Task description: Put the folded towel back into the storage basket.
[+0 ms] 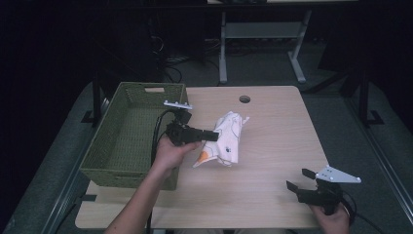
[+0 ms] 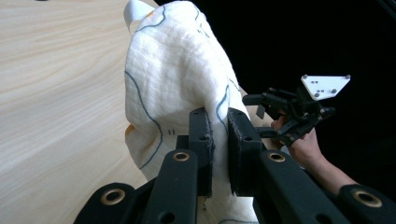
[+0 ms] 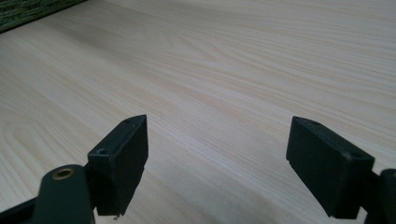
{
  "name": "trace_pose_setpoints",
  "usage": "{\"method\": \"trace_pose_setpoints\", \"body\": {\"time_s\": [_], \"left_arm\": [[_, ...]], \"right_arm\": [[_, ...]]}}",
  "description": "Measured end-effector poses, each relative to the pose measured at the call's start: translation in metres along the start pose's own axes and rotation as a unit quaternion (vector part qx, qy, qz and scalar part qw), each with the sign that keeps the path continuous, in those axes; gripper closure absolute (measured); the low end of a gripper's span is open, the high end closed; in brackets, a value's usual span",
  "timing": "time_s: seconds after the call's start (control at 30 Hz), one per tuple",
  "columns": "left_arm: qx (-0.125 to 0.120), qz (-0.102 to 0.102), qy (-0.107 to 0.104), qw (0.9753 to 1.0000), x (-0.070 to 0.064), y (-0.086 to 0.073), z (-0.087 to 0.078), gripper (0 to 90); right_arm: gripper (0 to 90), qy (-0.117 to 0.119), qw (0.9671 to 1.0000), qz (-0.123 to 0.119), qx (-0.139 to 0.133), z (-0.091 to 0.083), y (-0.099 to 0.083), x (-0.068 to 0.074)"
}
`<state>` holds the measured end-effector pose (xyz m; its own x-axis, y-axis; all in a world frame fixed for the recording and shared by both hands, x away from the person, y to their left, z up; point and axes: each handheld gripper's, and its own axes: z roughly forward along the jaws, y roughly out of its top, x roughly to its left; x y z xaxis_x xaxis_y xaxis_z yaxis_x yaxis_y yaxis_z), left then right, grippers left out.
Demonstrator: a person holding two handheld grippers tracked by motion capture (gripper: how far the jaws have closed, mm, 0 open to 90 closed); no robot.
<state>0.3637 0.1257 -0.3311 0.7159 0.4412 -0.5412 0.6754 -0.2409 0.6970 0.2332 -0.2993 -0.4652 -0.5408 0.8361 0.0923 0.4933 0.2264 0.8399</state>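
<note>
Your left gripper (image 1: 210,135) has the cloth (image 1: 227,139) pinched and raised; basket (image 1: 127,170) at 9 o'clock awaits it. Right gripper (image 1: 301,179) idles wide open, holding nothing.

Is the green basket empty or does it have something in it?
Empty as far as visible: the green basket shows bare woven floor; the white cloth lies outside on the table.

- Cloth (image 1: 228,138): white, thin blue-grey lines, orange patches.
- Basket (image 1: 109,146): olive green, woven.
- Table (image 1: 272,146): pale wood grain.
- Grippers (image 1: 215,135): black.
</note>
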Motion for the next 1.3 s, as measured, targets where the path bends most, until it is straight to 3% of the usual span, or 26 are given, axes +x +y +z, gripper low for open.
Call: {"method": "trace_pose_setpoints", "body": {"time_s": [0.43,1.3], "left_arm": [[-0.005,-0.012,-0.001,0.9999,0.008,0.000,-0.019,82.1],[-0.027,-0.025,0.023,0.9991,0.020,0.003,-0.061,82.1]], "right_arm": [[20.3,-0.001,1.0000,0.001,0.003,0.001,0.000,0.000],[19.7,-0.002,1.0000,-0.001,0.006,0.002,0.000,-0.001]]}}
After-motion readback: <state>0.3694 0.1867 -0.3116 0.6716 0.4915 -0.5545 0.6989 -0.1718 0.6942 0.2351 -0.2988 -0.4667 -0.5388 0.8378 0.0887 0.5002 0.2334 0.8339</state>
